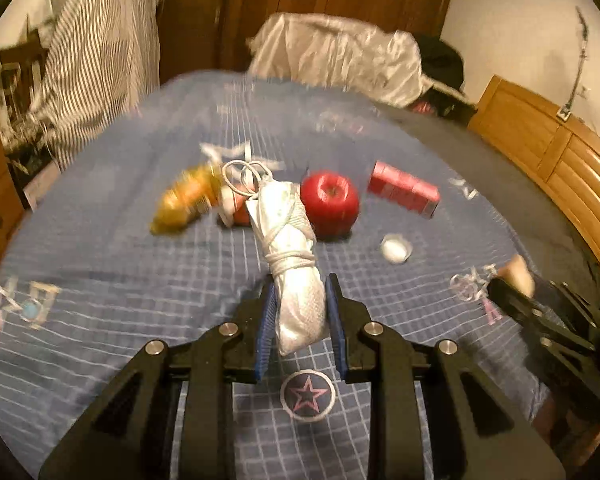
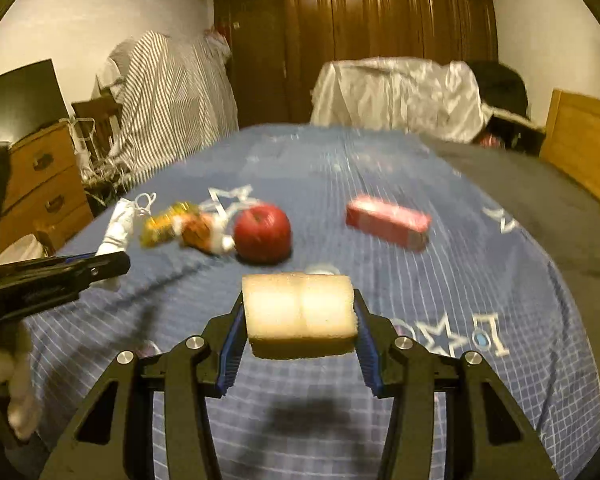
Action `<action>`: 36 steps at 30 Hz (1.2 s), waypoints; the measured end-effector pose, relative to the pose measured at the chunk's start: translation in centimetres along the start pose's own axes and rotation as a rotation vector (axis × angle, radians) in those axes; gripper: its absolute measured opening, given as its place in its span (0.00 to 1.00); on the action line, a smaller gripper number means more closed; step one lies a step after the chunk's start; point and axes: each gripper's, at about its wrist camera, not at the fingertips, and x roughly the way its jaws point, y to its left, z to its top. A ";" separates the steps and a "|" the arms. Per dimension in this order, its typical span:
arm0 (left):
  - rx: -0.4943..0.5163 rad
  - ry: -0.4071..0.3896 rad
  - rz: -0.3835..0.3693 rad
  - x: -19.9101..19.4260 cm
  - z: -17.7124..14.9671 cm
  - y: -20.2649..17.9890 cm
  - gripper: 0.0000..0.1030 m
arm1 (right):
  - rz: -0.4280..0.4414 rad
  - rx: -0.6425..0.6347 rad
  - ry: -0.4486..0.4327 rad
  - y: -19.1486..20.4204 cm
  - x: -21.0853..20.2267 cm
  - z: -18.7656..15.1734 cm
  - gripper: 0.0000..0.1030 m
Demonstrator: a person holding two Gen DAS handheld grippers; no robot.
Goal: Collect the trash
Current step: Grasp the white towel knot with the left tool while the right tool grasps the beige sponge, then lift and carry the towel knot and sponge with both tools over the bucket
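Nearest, lower centre of the left wrist view, we have the left gripper [image 1: 300,312] pinching a white rolled bundle [image 1: 296,276], mesh fabric or bag tied with cord, lifted off the blue star-print bedspread [image 1: 100,320]. Pads press its lower half; the top leans up-left with cord loops at its tip. We judge it light and soft, it squashes; hold below the cord wrap looks fine.

Right wrist view, lower centre: right gripper [image 2: 300,316] clamped on a pale sponge block [image 2: 299,312], held across its width, shadow on the cloth below so it's off the bed. Light, springy, and porous enough to grip well; a hard squeeze would only deform it.

Mid frame, lying on the bedspread: small white cap or cup [image 1: 396,249], red apple [image 1: 330,203], yellow crinkly wrapper [image 1: 186,199] with an orange-and-white item touching it, red box [image 1: 404,193]. Wrapper probably slippery and crushable; apple firm, heavier, maybe not trash.

Far: shiny white cloth heap [image 1: 332,56], striped fabric upper left, wooden wardrobe.

Hard to read: motion blur all over, wrapper print illegible, orange item unclear. No trash bin in either view.
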 end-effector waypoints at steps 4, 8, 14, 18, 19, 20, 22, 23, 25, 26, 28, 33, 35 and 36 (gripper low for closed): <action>0.022 -0.096 0.017 -4.0 0.6 -0.4 0.23 | 0.009 -0.005 -0.078 2.4 -2.1 1.9 0.48; 0.031 -0.160 0.022 -6.6 1.0 -0.7 0.23 | 0.015 -0.007 -0.139 4.4 -4.1 3.4 0.48; 0.029 -0.213 0.035 -8.3 1.5 -0.4 0.23 | 0.022 -0.048 -0.203 7.8 -6.8 5.5 0.48; 0.023 -0.235 0.042 -9.8 1.3 0.4 0.23 | 0.036 -0.058 -0.212 9.4 -7.5 6.5 0.48; 0.022 -0.241 0.045 -10.0 1.4 0.6 0.23 | 0.040 -0.062 -0.214 9.7 -7.7 6.7 0.48; 0.022 -0.249 0.051 -10.4 1.5 0.8 0.23 | 0.045 -0.066 -0.217 10.2 -7.9 7.0 0.48; 0.019 -0.258 0.058 -10.9 1.6 1.2 0.23 | 0.056 -0.073 -0.219 11.0 -8.1 7.4 0.48; 0.015 -0.264 0.065 -11.2 1.7 1.6 0.23 | 0.063 -0.079 -0.222 11.5 -8.2 7.7 0.48; 0.007 -0.275 0.077 -11.9 1.8 2.5 0.23 | 0.076 -0.089 -0.224 12.6 -8.2 8.3 0.48; 0.003 -0.278 0.083 -12.2 1.9 2.9 0.23 | 0.086 -0.096 -0.225 13.3 -8.1 8.7 0.48; -0.008 -0.288 0.101 -12.9 2.1 4.1 0.23 | 0.105 -0.107 -0.225 14.6 -7.9 9.5 0.48; -0.039 -0.310 0.154 -14.7 2.4 7.1 0.23 | 0.166 -0.139 -0.220 19.0 -7.3 11.1 0.48; -0.054 -0.316 0.178 -15.4 2.5 8.6 0.23 | 0.191 -0.150 -0.218 20.7 -7.0 11.7 0.48; -0.060 -0.319 0.189 -15.7 2.5 9.1 0.23 | 0.201 -0.156 -0.218 21.6 -6.9 12.0 0.48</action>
